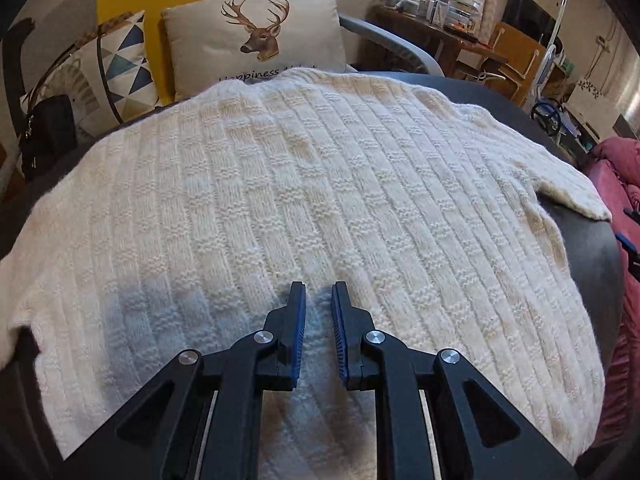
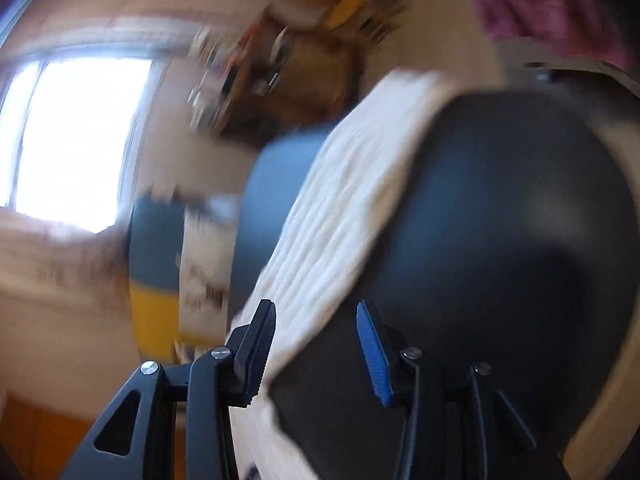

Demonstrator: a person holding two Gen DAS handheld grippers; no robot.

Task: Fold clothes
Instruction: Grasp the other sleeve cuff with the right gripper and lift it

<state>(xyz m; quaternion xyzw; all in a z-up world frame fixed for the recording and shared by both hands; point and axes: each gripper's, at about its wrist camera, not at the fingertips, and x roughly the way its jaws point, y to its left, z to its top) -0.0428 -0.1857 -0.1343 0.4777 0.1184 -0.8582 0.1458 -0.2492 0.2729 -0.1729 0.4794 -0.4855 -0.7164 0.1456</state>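
While the left tongs (image 1: 319,292) hang just over the sweater (image 1: 304,184), their two blue pads (image 1: 299,332) stand a little apart, with a thin gap between them and no cloth in it. They point down at the near part of the sweater, and a soft shadow sits under them.

That sweater is white and knitted, with long ribs and little blocks in the yarn. It lies spread out flat on a dark seat (image 1: 584,248) and covers most of it. One corner of it sticks out to the right, near the edge of the seat. Behind it a deer pillow (image 1: 256,40) leans up, and a pillow with triangles (image 1: 108,64) stands to its left. A pink cloth (image 1: 616,176) lies at the far right.

From the right wrist view, things look very blurry. The right tongs (image 2: 316,316) stand wide apart and hold nothing. The edge of the sweater shows between and past them, next to the bare dark seat. A bright window (image 2: 76,136) glows on the left.
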